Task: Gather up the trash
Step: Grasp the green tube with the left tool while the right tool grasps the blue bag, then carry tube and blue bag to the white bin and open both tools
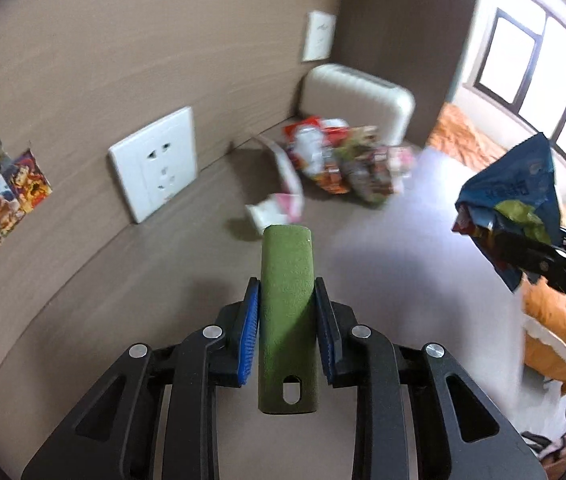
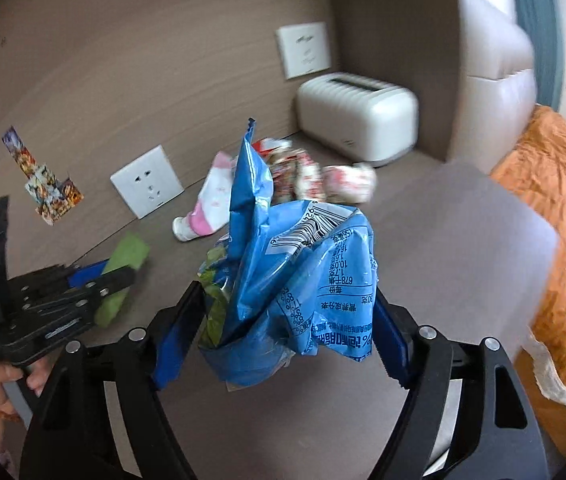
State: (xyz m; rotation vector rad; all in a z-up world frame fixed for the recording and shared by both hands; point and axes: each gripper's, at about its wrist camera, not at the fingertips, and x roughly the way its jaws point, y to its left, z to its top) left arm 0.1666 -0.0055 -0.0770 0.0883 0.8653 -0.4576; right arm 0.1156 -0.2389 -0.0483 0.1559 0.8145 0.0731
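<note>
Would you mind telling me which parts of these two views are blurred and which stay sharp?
Left wrist view: the green handle is crisp; the wrapper pile is smeared. Right wrist view: the blue bag print is readable; the left gripper looks soft; walls bow.

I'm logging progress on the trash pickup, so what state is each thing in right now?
Left gripper: shut on the green handle.
Right gripper: shut on the crumpled blue snack bag, held off the table.
Pink and white wrapper: lying on the table, not picked up.
Pile of red wrappers: lying by the toaster, not picked up.
Wall socket: nothing plugged in.
</note>
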